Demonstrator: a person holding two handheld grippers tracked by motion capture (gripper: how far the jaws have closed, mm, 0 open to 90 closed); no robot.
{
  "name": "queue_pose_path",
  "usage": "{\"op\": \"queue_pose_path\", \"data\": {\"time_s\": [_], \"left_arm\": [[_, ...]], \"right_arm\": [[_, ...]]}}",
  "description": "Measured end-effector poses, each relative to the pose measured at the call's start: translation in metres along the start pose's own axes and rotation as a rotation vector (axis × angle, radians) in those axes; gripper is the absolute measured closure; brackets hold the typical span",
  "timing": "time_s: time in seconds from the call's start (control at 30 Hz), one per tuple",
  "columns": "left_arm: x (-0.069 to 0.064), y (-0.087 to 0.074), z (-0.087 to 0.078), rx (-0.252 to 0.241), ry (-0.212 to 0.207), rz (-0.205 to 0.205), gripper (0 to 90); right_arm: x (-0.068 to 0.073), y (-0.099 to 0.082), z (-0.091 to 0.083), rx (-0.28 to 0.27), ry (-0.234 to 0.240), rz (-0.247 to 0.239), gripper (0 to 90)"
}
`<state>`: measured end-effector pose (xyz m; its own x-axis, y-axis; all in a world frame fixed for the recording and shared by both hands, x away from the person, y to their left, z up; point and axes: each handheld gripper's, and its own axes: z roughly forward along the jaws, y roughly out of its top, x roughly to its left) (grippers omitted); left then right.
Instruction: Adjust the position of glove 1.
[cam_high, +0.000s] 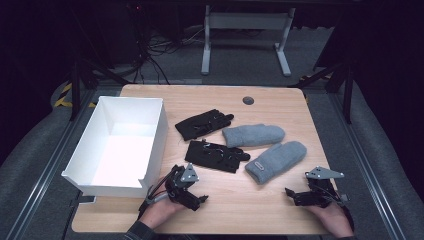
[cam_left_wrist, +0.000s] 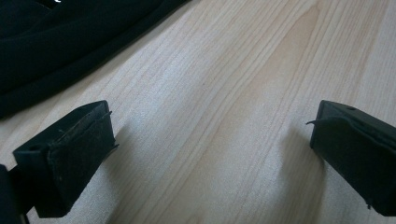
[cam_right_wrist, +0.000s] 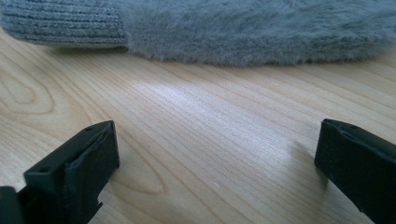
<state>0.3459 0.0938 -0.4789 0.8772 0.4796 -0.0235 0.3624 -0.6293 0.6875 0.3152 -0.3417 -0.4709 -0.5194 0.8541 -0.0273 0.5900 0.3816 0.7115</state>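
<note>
Two black gloves lie mid-table, one (cam_high: 204, 123) farther back and one (cam_high: 216, 155) nearer me. Two grey fuzzy mittens lie to their right, one (cam_high: 253, 134) behind and one (cam_high: 276, 160) in front. My left gripper (cam_high: 199, 200) rests low on the wood by the front edge, open and empty, below the near black glove (cam_left_wrist: 56, 42). My right gripper (cam_high: 291, 195) sits at the front right, open and empty, just short of the near mitten (cam_right_wrist: 243, 32). Its ribbed cuff (cam_right_wrist: 60, 23) shows at the upper left in the right gripper view.
An open white box (cam_high: 120, 145) stands on the table's left side, its near corner close to my left hand. A dark round grommet (cam_high: 248, 100) marks the back of the wooden table (cam_high: 240, 205). Desk legs and cables stand on the floor beyond.
</note>
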Motion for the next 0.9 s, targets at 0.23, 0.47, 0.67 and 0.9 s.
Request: {"op": "queue_pose_path", "data": {"time_s": [0.23,0.47,0.67,0.9], "left_arm": [[0.000,0.001,0.001,0.001,-0.001,0.004,0.0],[0.000,0.001,0.000,0.006,0.001,-0.003,0.0],[0.000,0.001,0.001,0.001,0.001,0.002,0.0],[0.000,0.001,0.000,0.002,0.003,0.003,0.1]], "right_arm": [[0.001,0.000,-0.002,0.007,-0.014,0.017,3.6],[-0.003,0.009,-0.013,-0.004,0.015,0.018,25.4],[0.002,0.030,-0.020,-0.059,0.059,0.000,65.1],[-0.002,0.048,-0.013,-0.074,0.074,-0.008,89.3]]}}
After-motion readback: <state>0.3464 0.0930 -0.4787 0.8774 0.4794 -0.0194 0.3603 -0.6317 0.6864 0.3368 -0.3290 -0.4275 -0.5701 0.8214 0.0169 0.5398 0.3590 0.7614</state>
